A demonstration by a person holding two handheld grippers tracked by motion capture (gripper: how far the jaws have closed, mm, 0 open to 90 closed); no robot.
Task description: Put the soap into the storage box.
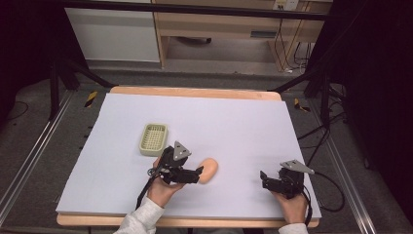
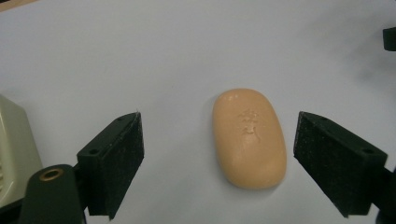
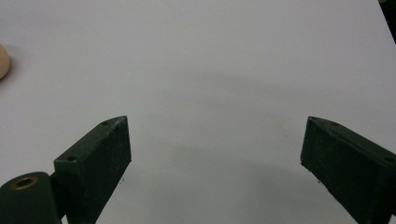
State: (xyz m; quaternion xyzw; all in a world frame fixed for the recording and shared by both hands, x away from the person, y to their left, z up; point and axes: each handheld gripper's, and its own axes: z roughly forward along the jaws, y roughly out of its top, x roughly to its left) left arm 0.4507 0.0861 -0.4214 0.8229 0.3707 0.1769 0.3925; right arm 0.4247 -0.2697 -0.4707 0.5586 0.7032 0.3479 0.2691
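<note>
Reaching for the soap bar [image 2: 249,138], the left tool [image 2: 219,161] stands spread around it, untouched; next it must pinch.

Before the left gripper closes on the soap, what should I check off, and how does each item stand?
1. Left gripper open wide enough for the soap: ok, a gap shows on both sides.
2. Soap centred between the fingers: not ok, it lies nearer the right-hand finger in the left gripper view.
3. Soap lying flat on the table, stamped face up: ok.
4. Fingers low enough to clamp the soap's sides: cannot tell.
5. Soap dish clear of the grasp: ok, it sits apart to the left.
6. Right gripper out of the way: ok, open over bare table.
</note>
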